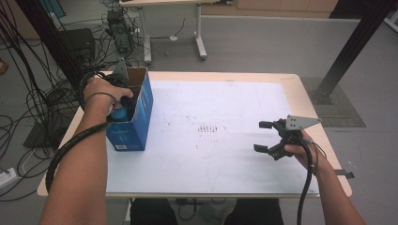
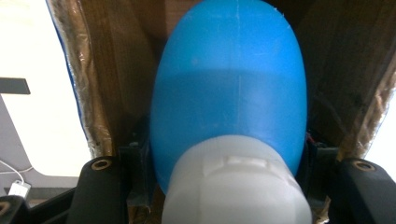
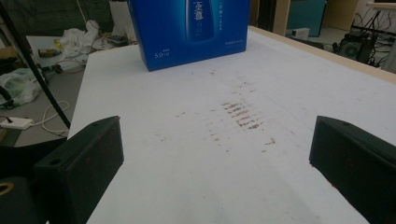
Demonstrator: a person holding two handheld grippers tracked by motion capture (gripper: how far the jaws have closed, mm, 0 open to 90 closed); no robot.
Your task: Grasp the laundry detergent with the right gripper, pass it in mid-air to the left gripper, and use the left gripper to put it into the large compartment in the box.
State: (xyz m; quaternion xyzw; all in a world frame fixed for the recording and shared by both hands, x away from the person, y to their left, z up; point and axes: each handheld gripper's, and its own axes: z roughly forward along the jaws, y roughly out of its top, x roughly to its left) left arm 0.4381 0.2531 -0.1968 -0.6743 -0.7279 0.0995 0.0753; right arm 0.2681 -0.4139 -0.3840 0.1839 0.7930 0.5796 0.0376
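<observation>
Overall, the room has a grey floor, with a second desk beyond the table's far edge and a tangle of black cables off its left side. The table has a pale wooden rim and a white top marked with reddish-brown smears near its middle. An open blue box stands at the left edge, towards the far corner. The left gripper reaches down into it, jaws pinching a blue bottle with a white cap inside the box. The right gripper hovers near the right edge, jaws spread wide with nothing between them.
</observation>
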